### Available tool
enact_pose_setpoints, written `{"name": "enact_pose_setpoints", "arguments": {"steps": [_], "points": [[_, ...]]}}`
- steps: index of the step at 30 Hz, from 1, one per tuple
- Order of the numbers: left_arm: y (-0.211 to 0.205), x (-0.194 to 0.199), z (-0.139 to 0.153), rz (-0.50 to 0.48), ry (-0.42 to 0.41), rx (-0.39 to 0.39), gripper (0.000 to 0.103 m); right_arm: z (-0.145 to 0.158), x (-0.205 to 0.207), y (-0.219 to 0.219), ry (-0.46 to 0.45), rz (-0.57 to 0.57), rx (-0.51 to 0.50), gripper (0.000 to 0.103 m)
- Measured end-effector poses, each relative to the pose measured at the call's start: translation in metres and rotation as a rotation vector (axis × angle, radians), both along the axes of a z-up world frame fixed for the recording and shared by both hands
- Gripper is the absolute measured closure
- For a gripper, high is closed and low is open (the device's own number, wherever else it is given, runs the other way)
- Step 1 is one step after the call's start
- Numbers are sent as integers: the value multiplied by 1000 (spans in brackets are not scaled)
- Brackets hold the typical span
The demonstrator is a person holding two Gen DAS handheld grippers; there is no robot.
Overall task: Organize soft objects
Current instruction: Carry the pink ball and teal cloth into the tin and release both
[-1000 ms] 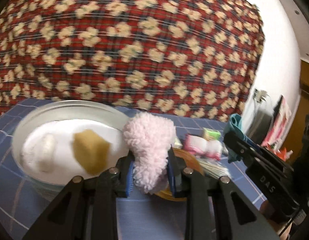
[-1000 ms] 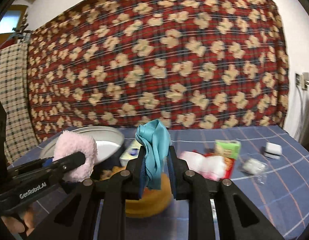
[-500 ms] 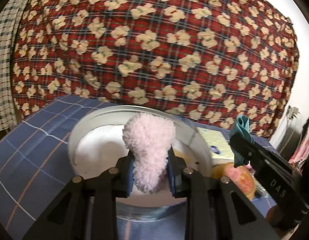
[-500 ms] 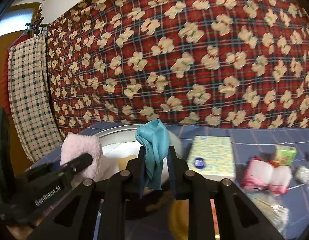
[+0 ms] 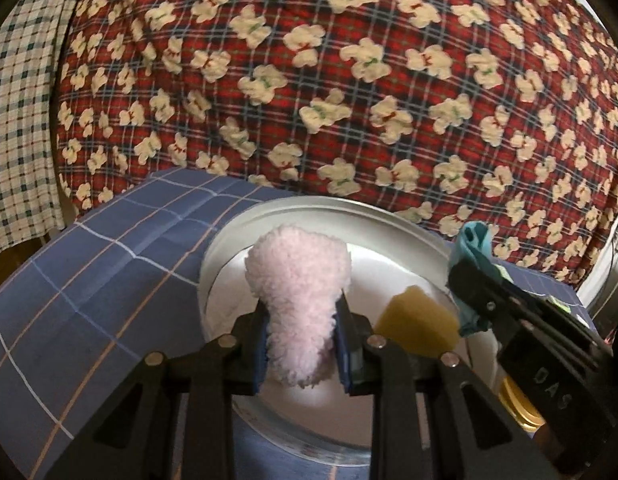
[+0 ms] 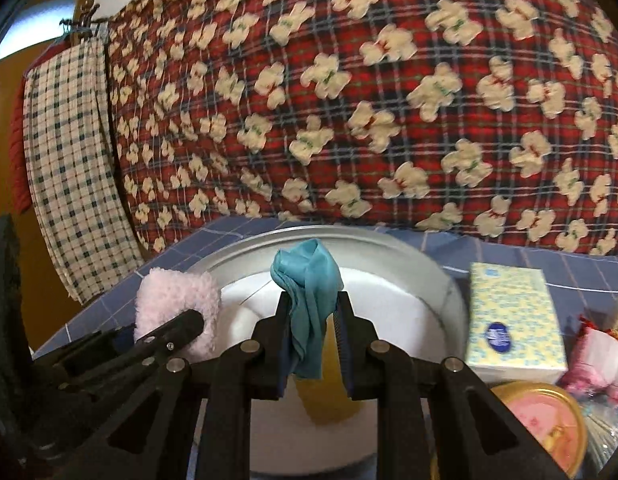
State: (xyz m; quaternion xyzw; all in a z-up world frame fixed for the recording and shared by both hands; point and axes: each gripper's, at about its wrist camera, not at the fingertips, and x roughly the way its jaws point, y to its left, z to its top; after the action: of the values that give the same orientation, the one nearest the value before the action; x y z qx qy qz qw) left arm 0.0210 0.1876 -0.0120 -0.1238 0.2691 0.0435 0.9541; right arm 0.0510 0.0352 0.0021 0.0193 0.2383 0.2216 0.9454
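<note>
Pink fluffy cloth (image 5: 299,312) clenched in left tongs (image 5: 301,344), teal cloth (image 6: 309,304) in right tongs (image 6: 313,344), tissue box (image 6: 513,320) only rightward

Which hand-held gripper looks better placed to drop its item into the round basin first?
Probably left: the left hand-held gripper holds the pink fluffy piece over the basin; the right, holding the teal cloth, looks nearer its rim.

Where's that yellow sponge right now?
The yellow sponge lies inside the round white basin, right of centre in the left wrist view, between the pink fluffy item and the teal cloth.
</note>
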Motion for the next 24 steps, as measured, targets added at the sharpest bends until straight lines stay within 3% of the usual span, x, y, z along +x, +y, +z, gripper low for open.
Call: {"name": "enact_pose_setpoints", "arguments": {"steps": [7,12,15,16,17,18,21,24], "points": [[-1,3,-6,24,10,38,78,-14,20,22,70,81,-5,80],[3,4,-7,32,0,28,77,-23,32,15,162,179,98,77],[6,4,-6,36,0,23,77,-24,34,9,186,208,158,64],[7,4,-5,41,0,21,77,-22,33,7,183,213,175,54],[8,4,-5,40,0,17,77,-20,32,6,180,227,193,36],[8,4,-5,41,-1,18,77,-18,29,5,174,242,213,29],[6,3,-3,40,-19,34,77,-5,15,0,95,244,234,26],[1,1,1,33,-45,65,77,6,0,-12,-22,143,216,26]]}}
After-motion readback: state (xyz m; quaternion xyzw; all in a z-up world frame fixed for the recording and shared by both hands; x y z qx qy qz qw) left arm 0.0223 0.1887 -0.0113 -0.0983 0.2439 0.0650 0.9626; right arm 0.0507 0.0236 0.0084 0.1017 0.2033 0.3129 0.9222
